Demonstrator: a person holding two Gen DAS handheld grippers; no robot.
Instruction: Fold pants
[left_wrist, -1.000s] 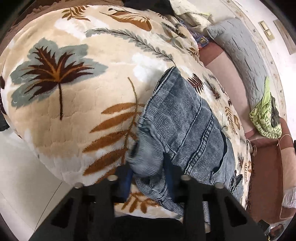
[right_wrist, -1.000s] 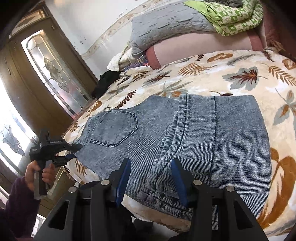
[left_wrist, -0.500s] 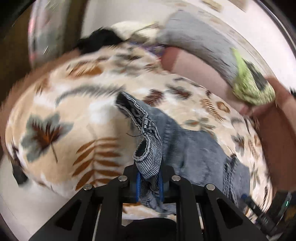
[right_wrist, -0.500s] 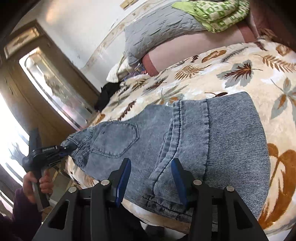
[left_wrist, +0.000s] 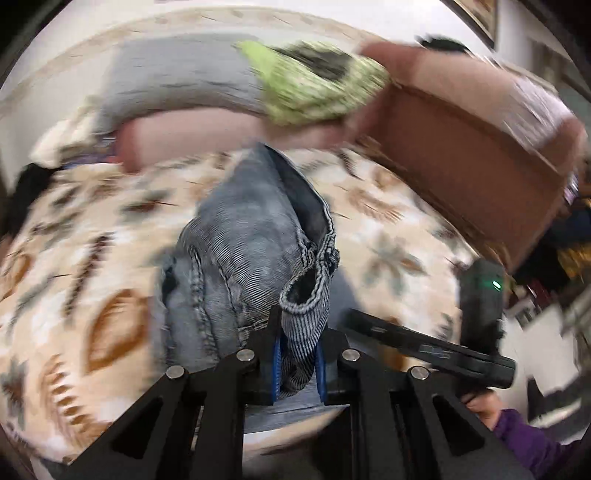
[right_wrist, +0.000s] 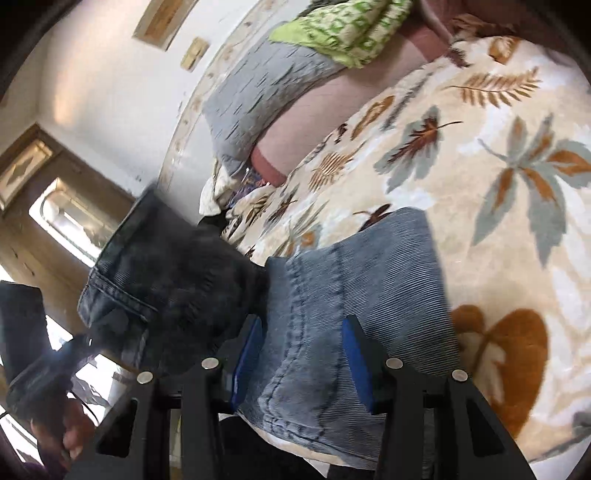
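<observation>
The bed (right_wrist: 524, 122), covered by a leaf-print blanket (left_wrist: 81, 280), lies ahead of and below both tongs and carries the pants (right_wrist: 369, 280), a pair of blue-grey denim jeans. In the right wrist view the part resting flat on the blanket extends forward from the right tongs (right_wrist: 303, 354), with its stitched seam running straight away between the two blue pads; this is the long axis of the resting part. The other part of the pants is lifted off the blanket to the left of the right tongs and hangs as a dark raised flap toward the left tongs (left_wrist: 298, 363). The left tongs are clamped tight on a bunched hem or band of the denim, and the cloth rises forward and upward from the pads. The right tongs stand about half open astride the seam; the pads flank the cloth, and whether they press on it cannot be told. In the left wrist view the right tongs appear low on the right, just beside the held cloth, so the lifted end is already near the resting end. As a judgement, the coming move depends on carrying the lifted part across, from left toward right, over the resting part, square to the seam, with the left hand doing the travel and the right tongs marking the fold line.
</observation>
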